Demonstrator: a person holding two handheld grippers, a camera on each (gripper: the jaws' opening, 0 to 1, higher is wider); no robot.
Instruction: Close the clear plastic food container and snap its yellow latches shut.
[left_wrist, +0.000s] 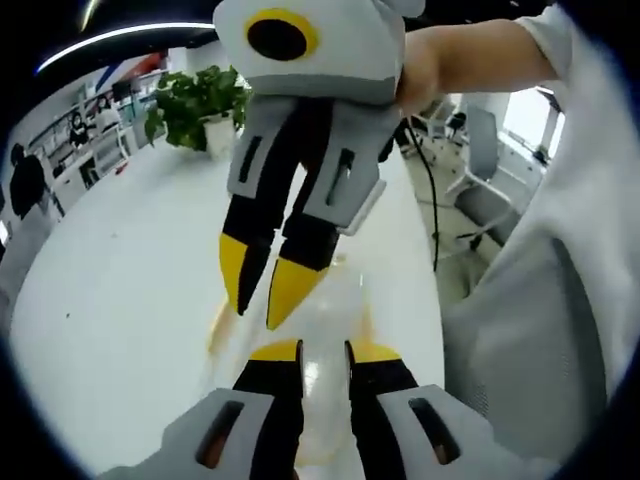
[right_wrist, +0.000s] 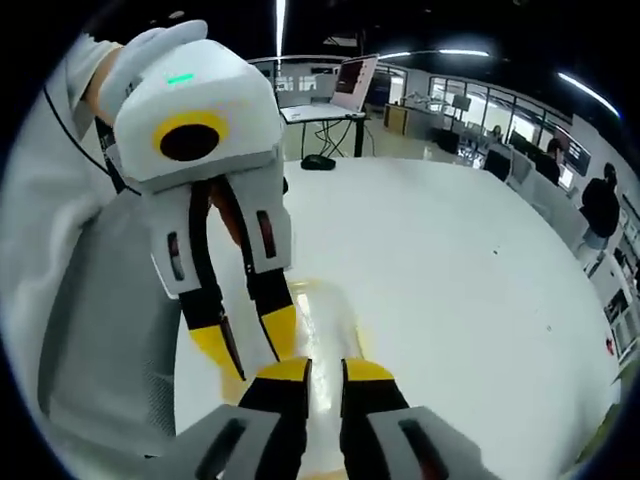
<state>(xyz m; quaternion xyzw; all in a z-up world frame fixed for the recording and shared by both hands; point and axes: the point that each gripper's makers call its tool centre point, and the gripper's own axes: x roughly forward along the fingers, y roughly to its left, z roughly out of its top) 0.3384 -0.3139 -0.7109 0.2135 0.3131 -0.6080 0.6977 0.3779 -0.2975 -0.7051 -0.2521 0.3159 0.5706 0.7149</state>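
Observation:
A clear plastic food container (left_wrist: 335, 300) lies on the white table (left_wrist: 120, 300), with yellow latches showing at its sides (left_wrist: 217, 328). My left gripper (left_wrist: 323, 352) hovers right over its near end, jaws drawn almost together with a narrow gap and nothing between them. My right gripper (left_wrist: 262, 290) comes down from the top of the left gripper view, its yellow fingertips (left_wrist: 292, 285) nearly together above the container's far end. In the right gripper view the container (right_wrist: 325, 320) lies under my right gripper (right_wrist: 325, 370), and the left gripper (right_wrist: 248, 345) points down beside it.
A potted green plant (left_wrist: 198, 105) stands at the table's far side. A person's white sleeve (left_wrist: 560, 260) is at the right, by the table edge. Office chairs (left_wrist: 485, 170) stand beyond. A laptop (right_wrist: 355, 85) and desks lie behind the table.

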